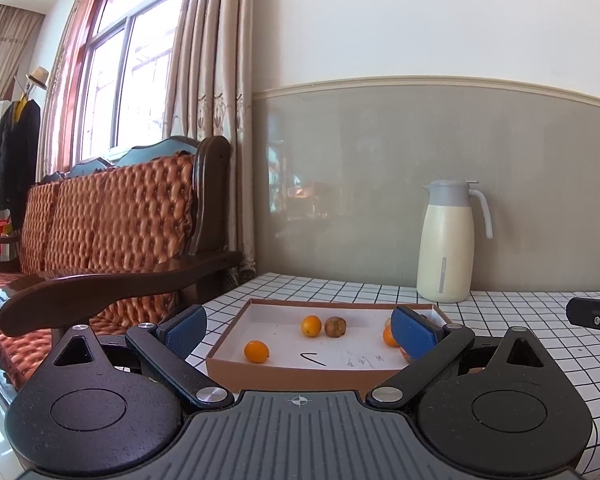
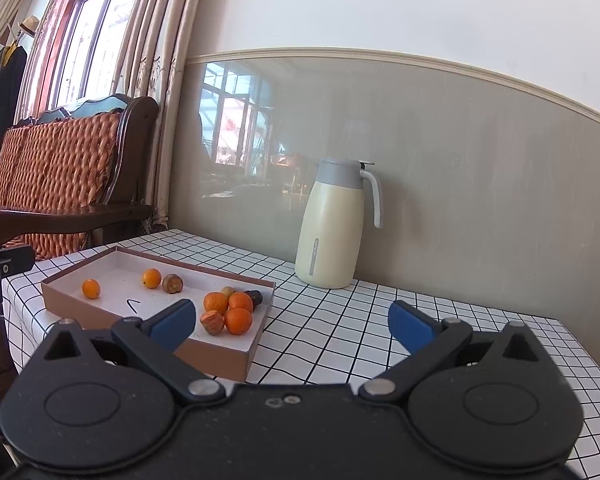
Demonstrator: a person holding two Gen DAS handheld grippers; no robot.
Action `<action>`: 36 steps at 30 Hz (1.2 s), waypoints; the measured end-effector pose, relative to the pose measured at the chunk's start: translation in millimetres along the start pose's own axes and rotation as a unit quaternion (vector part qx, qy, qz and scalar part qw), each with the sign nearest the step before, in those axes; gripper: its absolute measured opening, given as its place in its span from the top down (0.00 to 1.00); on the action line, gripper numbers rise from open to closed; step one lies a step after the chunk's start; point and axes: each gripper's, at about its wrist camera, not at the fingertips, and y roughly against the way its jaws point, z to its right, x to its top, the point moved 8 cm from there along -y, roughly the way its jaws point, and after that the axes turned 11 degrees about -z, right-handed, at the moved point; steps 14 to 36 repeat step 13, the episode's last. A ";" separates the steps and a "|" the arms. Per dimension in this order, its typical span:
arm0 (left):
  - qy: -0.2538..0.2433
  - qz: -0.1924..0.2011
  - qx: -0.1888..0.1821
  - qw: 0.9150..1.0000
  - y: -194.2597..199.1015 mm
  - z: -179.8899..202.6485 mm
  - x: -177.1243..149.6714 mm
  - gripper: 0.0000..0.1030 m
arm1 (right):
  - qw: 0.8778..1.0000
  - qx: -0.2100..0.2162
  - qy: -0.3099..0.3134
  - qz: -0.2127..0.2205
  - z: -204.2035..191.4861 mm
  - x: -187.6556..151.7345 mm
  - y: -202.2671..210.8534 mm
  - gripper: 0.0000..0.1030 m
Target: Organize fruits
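A shallow brown cardboard tray with a white floor lies on the checked tablecloth. It holds several small orange fruits and brownish ones. Two oranges and a brown fruit lie apart at its left. A cluster sits at its right end, partly hidden in the left wrist view by a blue pad. My left gripper is open and empty in front of the tray. My right gripper is open and empty, to the right of the tray's near corner.
A cream thermos jug with a grey lid stands at the back by the wall. A wooden sofa with orange cushions stands left of the table. The table's left edge runs close beside the tray.
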 end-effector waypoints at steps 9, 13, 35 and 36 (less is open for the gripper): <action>0.012 0.015 -0.001 1.000 4.0 -4.1 1.8 0.05 | 1.000 0.000 0.003 -0.002 -1.7 -1.9 -0.4 0.06; 0.001 0.015 -0.011 1.000 3.7 0.6 1.6 0.05 | 1.000 0.001 0.003 -0.004 -1.3 -2.1 -0.9 0.06; 0.001 0.015 -0.011 1.000 3.7 0.6 1.6 0.05 | 1.000 0.001 0.003 -0.004 -1.3 -2.1 -0.9 0.06; 0.001 0.015 -0.011 1.000 3.7 0.6 1.6 0.05 | 1.000 0.001 0.003 -0.004 -1.3 -2.1 -0.9 0.06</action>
